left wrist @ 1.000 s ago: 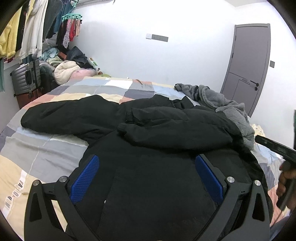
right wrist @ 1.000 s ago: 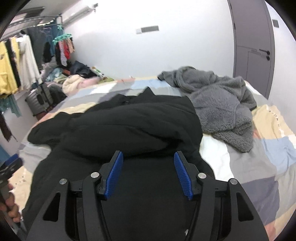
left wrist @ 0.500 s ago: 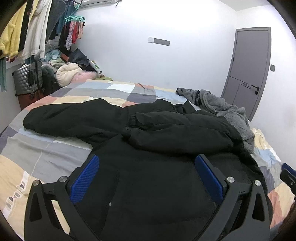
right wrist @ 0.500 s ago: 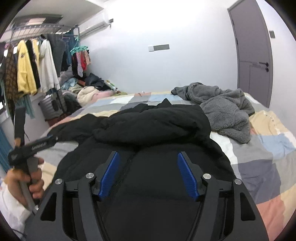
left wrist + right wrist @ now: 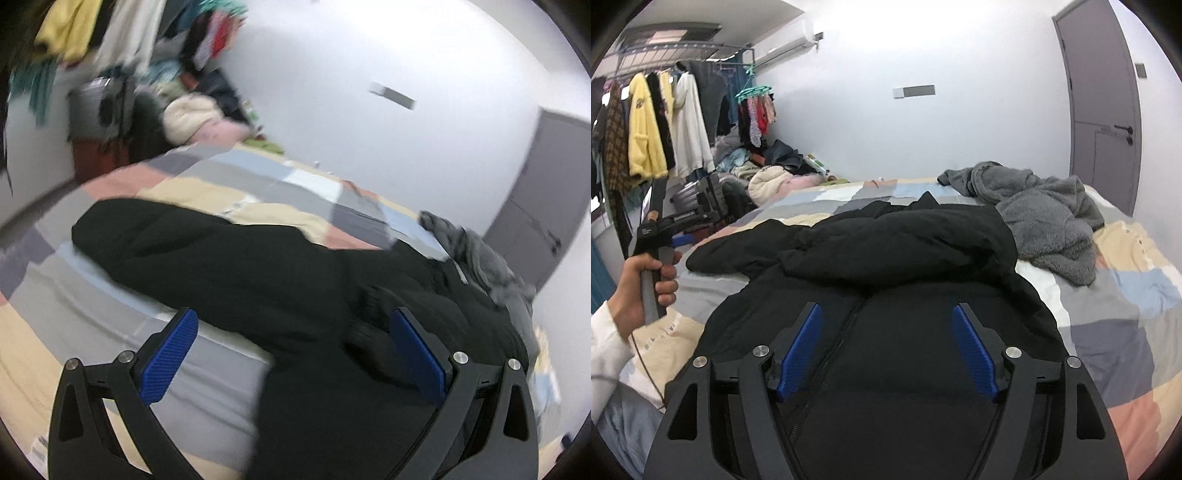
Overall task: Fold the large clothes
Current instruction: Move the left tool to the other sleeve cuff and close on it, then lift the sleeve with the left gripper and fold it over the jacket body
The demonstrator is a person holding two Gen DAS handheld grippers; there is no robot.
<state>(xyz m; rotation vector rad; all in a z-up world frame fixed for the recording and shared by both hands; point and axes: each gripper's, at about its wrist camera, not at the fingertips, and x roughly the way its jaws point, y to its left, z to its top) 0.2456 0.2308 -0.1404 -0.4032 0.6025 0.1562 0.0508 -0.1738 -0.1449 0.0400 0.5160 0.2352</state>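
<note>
Here, a big black padded jacket (image 5: 886, 258) sprawls across the patchwork bedspread (image 5: 1126, 295), both grippers hovering over it with nothing held.

It is bulky and matte, front zip running down its middle, one sleeve folded across the chest and the other stretched out flat toward nine o'clock; a crumpled grey fleece (image 5: 1045, 214) touches its shoulder at about two o'clock. The right gripper (image 5: 886, 347) sits above the lower front, blue pads spread wide apart on either side of the zip. The left gripper (image 5: 291, 350), jaws also gaping, hangs over the outstretched sleeve (image 5: 207, 258) in a motion-blurred view. The left hand (image 5: 639, 288) grips its handle at nine o'clock, beside the clothes rail (image 5: 665, 122).
</note>
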